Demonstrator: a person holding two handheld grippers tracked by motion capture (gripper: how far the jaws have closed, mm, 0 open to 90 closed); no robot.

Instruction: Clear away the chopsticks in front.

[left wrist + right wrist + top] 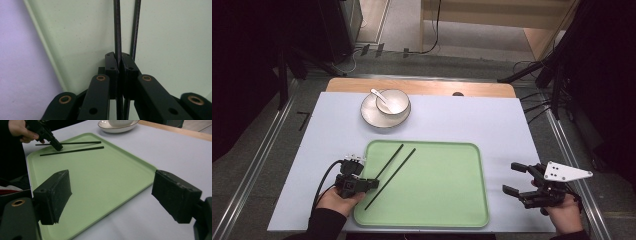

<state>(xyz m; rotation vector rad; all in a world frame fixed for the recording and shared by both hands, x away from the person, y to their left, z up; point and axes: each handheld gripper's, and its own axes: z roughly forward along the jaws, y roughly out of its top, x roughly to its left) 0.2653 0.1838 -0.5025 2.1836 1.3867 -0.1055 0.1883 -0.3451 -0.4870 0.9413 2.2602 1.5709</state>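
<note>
2 thin black chopsticks lie on the green tray [437,200], near its left edge, almost parallel and slightly apart. The left chopstick [391,158] is pinched at its near end; the right chopstick [393,175] lies free.

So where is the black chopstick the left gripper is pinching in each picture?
High view: gripped chopstick, left side of the green tray.
Left gripper view: top centre, running up from the shut jaws.
Right gripper view: top left.
Shared landmark: the green tray.
</note>
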